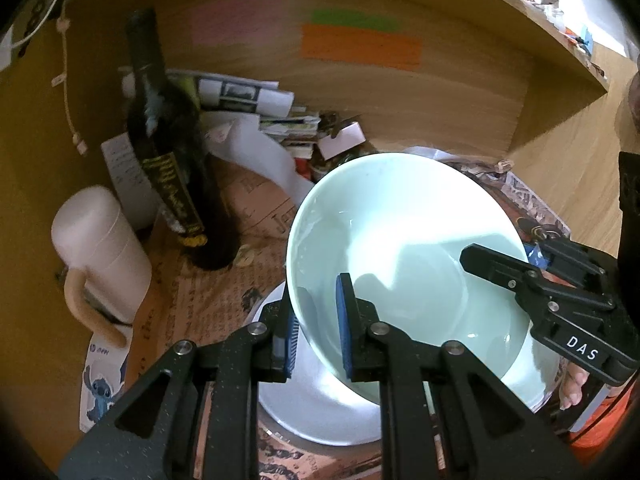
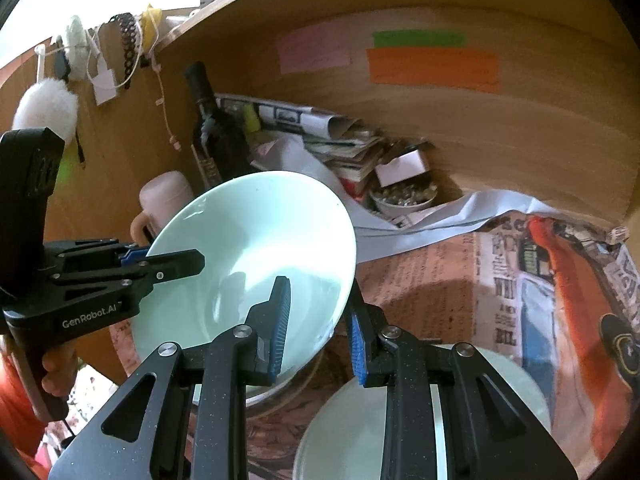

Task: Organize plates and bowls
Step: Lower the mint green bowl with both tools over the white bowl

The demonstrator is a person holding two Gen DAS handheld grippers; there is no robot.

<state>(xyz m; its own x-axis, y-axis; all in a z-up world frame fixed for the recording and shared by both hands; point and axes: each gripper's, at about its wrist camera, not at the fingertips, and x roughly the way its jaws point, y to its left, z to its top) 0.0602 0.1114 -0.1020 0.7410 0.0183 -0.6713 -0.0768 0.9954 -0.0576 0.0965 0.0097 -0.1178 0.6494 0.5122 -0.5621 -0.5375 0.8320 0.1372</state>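
A pale green bowl [image 1: 400,240] hangs tilted above the newspaper-lined shelf, held by both grippers on opposite sides of its rim. My left gripper [image 1: 318,320] is shut on the near rim, one blue pad inside the bowl and one outside. My right gripper [image 1: 504,256] is clamped on the far right rim. In the right wrist view the same bowl [image 2: 256,240] sits between the right gripper's [image 2: 318,320] blue pads, with the left gripper [image 2: 168,258] biting the opposite edge. A white dish [image 1: 320,412] lies under the bowl. Another pale plate [image 2: 344,432] lies below the right gripper.
A dark wine bottle [image 1: 168,152] and a pale mug [image 1: 100,248] stand at the left. A heap of papers [image 1: 272,108] and a small dish of bits [image 2: 404,198] fill the back. Wooden walls [image 1: 440,92] close in the shelf behind and at the left.
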